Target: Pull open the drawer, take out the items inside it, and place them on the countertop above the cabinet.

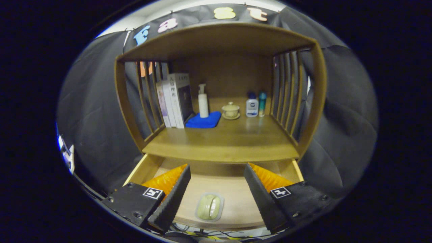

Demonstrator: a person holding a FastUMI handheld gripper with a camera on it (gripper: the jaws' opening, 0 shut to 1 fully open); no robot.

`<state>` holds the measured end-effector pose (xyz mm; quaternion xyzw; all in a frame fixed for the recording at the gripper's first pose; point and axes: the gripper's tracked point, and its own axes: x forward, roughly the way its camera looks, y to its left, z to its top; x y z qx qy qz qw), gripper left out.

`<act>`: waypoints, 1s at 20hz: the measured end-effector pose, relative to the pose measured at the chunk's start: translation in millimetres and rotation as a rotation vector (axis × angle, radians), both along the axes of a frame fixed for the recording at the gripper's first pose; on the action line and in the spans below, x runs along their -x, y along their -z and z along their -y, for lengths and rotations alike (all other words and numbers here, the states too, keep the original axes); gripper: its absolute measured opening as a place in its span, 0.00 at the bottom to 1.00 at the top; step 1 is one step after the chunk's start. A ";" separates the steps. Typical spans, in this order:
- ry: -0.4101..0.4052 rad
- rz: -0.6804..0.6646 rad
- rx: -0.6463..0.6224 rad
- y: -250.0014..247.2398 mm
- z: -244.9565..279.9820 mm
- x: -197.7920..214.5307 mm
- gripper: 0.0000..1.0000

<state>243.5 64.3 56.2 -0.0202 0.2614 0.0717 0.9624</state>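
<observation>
The wooden drawer [236, 189] under the cabinet's countertop [222, 141] stands pulled out. A pale green oval item in a clear wrapper [210, 206] lies flat on the drawer's floor, near its front. My gripper [217, 170] hovers above the drawer with its fingers wide apart, open and holding nothing. The wrapped item lies below and between the two fingers, touching neither.
On the countertop, toward the back, stand several books [175, 99] at the left, a white pump bottle [203, 101] on a blue cloth [203, 120], a lidded cup on a saucer [231, 110], and two small bottles [255, 104]. Slatted wooden sides [290, 98] close in the shelf.
</observation>
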 end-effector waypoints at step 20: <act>0.122 -0.754 0.102 174.5 -5.3 15.3 0.58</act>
